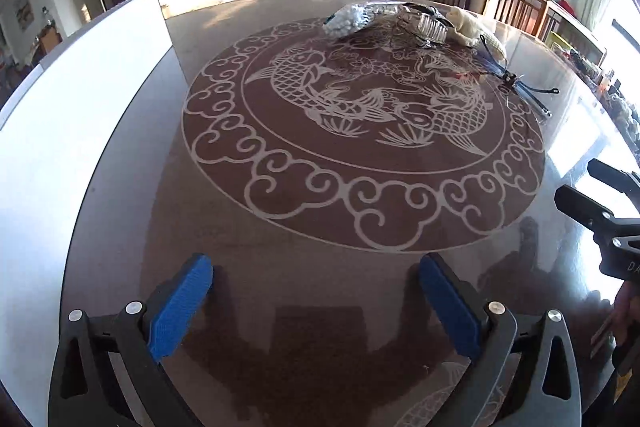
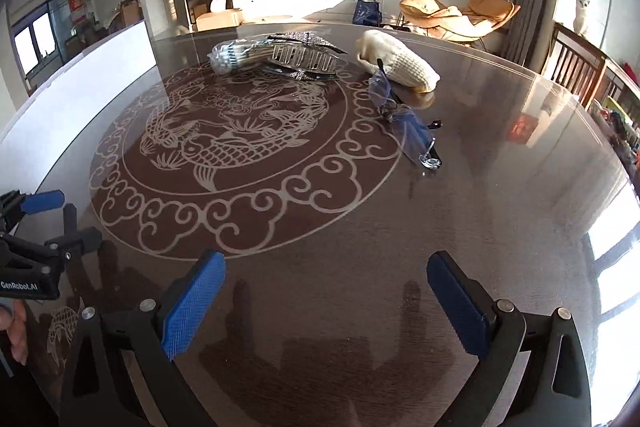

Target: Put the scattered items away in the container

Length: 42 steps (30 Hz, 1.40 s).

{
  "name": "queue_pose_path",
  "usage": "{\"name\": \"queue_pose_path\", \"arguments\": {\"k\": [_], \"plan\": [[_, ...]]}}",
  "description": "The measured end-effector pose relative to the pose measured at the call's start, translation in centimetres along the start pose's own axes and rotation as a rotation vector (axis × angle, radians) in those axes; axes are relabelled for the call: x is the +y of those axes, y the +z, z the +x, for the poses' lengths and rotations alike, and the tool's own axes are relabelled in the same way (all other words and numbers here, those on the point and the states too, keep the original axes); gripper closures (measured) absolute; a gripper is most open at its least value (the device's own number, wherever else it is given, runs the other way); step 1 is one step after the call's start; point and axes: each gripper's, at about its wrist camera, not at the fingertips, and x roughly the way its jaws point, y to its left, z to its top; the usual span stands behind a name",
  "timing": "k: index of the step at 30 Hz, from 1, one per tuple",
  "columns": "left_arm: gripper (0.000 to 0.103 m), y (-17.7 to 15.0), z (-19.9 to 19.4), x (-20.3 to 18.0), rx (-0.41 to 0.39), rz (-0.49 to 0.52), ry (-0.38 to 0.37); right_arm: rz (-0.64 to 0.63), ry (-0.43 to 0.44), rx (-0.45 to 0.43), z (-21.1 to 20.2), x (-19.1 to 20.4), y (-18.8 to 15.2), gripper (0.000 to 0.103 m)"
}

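Hovering left gripper and right gripper, fingers wide, nothing held | shiny round table, fish pattern | knit glove, clear glasses, crinkly foil tray near far edge

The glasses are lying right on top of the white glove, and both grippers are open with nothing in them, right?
Not quite. In the right wrist view the glasses lie on the table beside the glove, not on top of it. The rest holds: the left gripper and the right gripper have open, empty jaws.
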Motion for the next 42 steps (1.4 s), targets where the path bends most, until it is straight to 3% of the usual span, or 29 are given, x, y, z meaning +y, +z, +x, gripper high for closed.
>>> {"name": "queue_pose_path", "arguments": {"k": [5, 42], "plan": [[0.0, -0.2, -0.2, 0.0, -0.01, -0.003, -0.002, 0.015, -0.014, 0.064, 1.4, 0.7, 0.4, 0.0], [0.0, 0.1, 0.4, -0.1, -0.008, -0.009, 0.004, 0.015, -0.018, 0.064, 1.5, 0.8, 0.3, 0.0]]}}
